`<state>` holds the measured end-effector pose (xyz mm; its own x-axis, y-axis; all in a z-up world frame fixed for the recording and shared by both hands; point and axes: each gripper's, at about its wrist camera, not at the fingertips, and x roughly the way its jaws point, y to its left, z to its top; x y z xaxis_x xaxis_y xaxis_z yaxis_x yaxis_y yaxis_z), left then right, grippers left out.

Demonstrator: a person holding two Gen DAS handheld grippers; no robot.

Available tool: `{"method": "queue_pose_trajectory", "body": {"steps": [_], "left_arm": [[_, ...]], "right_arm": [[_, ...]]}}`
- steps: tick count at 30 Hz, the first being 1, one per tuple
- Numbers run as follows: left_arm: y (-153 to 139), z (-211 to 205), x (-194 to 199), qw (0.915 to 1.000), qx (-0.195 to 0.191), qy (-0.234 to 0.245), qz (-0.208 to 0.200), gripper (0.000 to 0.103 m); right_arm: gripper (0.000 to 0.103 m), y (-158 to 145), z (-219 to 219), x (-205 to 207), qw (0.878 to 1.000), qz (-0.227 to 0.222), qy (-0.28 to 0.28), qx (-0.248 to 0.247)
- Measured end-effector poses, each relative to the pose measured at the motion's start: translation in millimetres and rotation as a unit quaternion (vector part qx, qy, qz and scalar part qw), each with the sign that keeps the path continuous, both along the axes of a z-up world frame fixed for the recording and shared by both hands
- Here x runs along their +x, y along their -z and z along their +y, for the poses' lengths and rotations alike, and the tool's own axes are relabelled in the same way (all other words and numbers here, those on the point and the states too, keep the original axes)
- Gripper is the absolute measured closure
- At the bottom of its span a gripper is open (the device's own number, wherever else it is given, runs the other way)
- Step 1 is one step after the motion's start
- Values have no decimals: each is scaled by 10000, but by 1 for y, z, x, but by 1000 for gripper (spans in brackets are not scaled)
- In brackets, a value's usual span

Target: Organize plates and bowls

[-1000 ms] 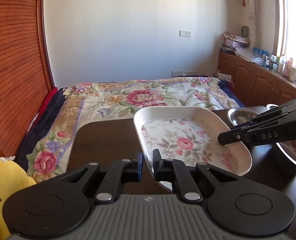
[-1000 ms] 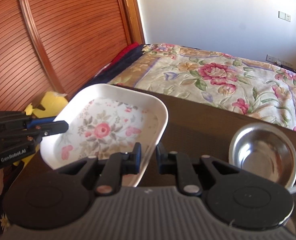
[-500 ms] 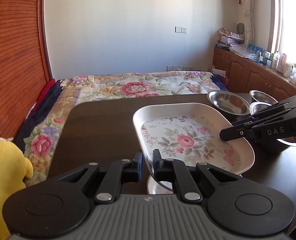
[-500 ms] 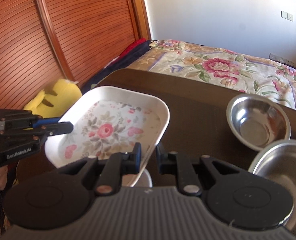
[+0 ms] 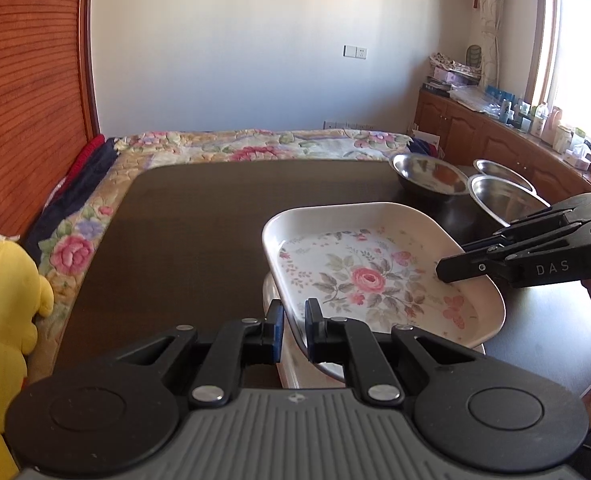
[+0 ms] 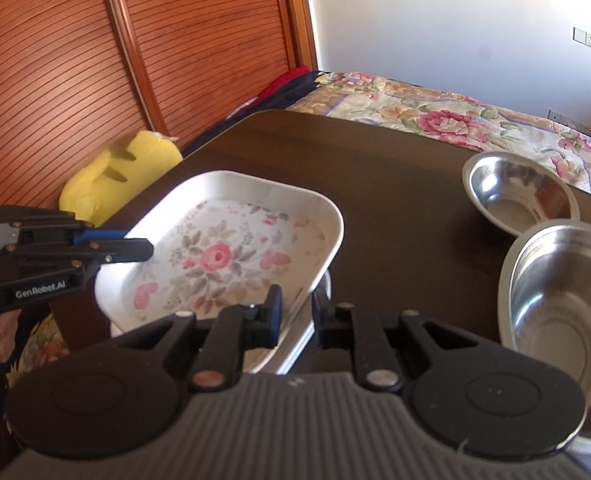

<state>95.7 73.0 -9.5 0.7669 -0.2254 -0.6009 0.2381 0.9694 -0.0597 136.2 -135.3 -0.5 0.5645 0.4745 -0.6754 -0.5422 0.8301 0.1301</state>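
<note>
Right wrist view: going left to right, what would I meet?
Yellow plush toy → white rectangular floral plate → smaller steel bowl, with a larger steel bowl nearer the camera.

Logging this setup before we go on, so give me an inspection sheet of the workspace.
Surface: dark table, mostly bare.
Job's things: floral plate held above a similar white plate; three steel bowls at the table's right.
Clutter: nothing seen on the table.
Grippers: left tongs and right tongs each shut on an opposite rim of the floral plate.
Cables: thin dark line at the left view's lower right; unclear.
Surroundings: floral bed, yellow plush, wooden doors, cluttered cabinets.
</note>
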Motion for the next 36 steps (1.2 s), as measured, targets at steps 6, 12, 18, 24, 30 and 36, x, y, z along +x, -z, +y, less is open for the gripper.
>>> {"method": "queue_pose_trajectory", "body": {"steps": [6,12,18,24,30,36], "left_arm": [[6,1,-6,10000,6,-9,40,92],[10,0,-5,10000,34,9,61,92],[14,-1,-6,9999,145,-38,9,92],[14,1,-5,9999,104,-66,-14,89],[8,2,-5,9998,53,-132,-129,70],[-6,-9,-4,9993,102,-98,-347,50]], "right_arm": [[85,5,2,-9,9999,9,-94,-55],[85,7,2,-12,9998,-14,-138,-116],[85,8,7,-10,9997,-51,-154,-195],[84,9,7,-10,9997,-75,-157,-180],[84,5,-3,-14,9996,-254,-102,-38],[84,-7,-15,-20,9983,-577,-69,88]]}}
